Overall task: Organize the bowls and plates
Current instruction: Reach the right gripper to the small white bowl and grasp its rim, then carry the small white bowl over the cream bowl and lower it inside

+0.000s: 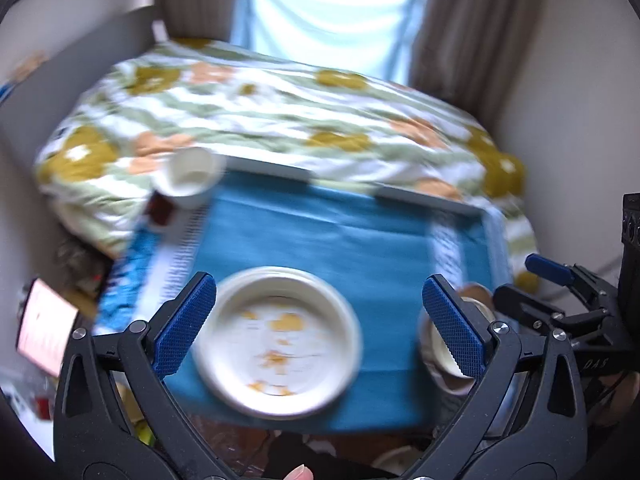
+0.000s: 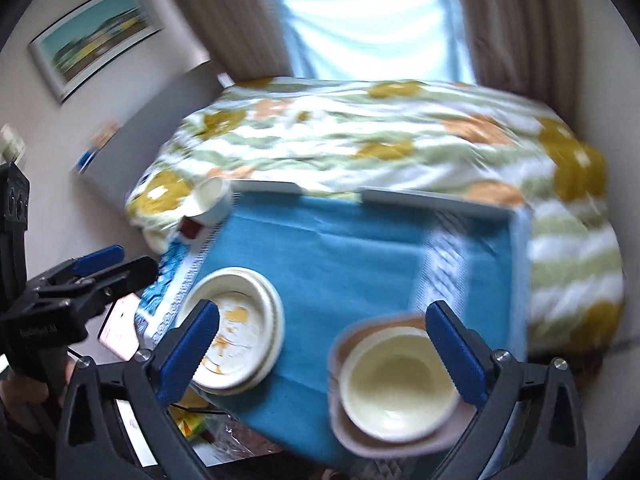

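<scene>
A stack of white plates (image 1: 280, 340) with yellow food stains sits on a blue cloth (image 1: 320, 236); it also shows in the right wrist view (image 2: 236, 324). My left gripper (image 1: 320, 328) is open and empty, its fingers either side of the plates. A cream bowl (image 2: 396, 388) sits in a pinkish dish (image 2: 360, 436) at the cloth's near right; it also shows in the left wrist view (image 1: 444, 352). My right gripper (image 2: 324, 352) is open and empty above it. A white cup (image 1: 192, 176) lies tilted at the cloth's far left corner.
The blue cloth covers a small table (image 2: 432, 196) pushed against a bed with a flowered quilt (image 1: 280, 112). Curtains and a bright window (image 2: 368, 20) are behind. Clutter lies on the floor at the left (image 1: 44, 328). The frames are motion-blurred.
</scene>
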`<action>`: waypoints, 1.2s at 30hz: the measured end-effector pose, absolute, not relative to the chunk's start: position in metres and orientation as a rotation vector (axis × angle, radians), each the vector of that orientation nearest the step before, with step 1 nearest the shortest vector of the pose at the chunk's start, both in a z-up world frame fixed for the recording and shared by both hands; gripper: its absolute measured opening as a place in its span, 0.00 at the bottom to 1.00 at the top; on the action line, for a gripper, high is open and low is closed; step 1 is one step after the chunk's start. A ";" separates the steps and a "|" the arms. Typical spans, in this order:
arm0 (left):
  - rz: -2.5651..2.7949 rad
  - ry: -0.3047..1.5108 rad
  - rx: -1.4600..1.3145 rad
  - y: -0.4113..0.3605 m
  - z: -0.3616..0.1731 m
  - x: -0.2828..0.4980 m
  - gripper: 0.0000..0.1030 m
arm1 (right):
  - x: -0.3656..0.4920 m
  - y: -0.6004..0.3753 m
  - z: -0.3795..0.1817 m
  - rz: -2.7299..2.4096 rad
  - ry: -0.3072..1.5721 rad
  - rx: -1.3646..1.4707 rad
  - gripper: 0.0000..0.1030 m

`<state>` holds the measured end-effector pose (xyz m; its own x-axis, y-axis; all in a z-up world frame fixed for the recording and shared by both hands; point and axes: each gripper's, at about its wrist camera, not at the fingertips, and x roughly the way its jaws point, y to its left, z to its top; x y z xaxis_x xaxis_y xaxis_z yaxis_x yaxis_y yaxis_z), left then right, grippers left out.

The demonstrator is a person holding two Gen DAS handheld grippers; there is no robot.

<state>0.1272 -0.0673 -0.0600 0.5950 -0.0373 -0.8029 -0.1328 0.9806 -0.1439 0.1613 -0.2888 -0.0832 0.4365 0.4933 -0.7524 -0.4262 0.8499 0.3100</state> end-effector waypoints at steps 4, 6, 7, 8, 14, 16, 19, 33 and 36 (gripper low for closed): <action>0.154 0.904 -0.240 -0.013 -0.059 0.127 1.00 | 0.188 -0.241 -0.074 0.676 0.917 0.038 1.00; 0.190 0.890 -0.265 0.014 -0.062 0.131 1.00 | 0.201 -0.221 -0.071 0.714 0.901 0.035 1.00; 0.208 0.884 -0.277 0.026 -0.064 0.135 1.00 | 0.209 -0.208 -0.070 0.734 0.896 0.029 1.00; 0.220 0.878 -0.289 0.038 -0.066 0.139 1.00 | 0.220 -0.191 -0.069 0.746 0.892 0.010 1.00; 0.290 0.895 -0.354 0.109 -0.090 0.176 1.00 | 0.274 -0.108 -0.084 0.766 0.921 -0.073 1.00; 0.315 0.913 -0.383 0.132 -0.104 0.191 1.00 | 0.292 -0.085 -0.095 0.778 0.954 -0.097 1.00; 0.344 0.935 -0.448 0.164 -0.129 0.211 1.00 | 0.324 -0.037 -0.119 0.800 1.041 -0.172 1.00; 0.236 1.108 -0.683 0.204 -0.257 0.299 0.57 | 0.396 0.054 -0.232 0.859 1.293 -0.248 0.81; 0.222 1.126 -0.692 0.204 -0.272 0.309 0.45 | 0.399 0.060 -0.244 0.883 1.337 -0.238 0.56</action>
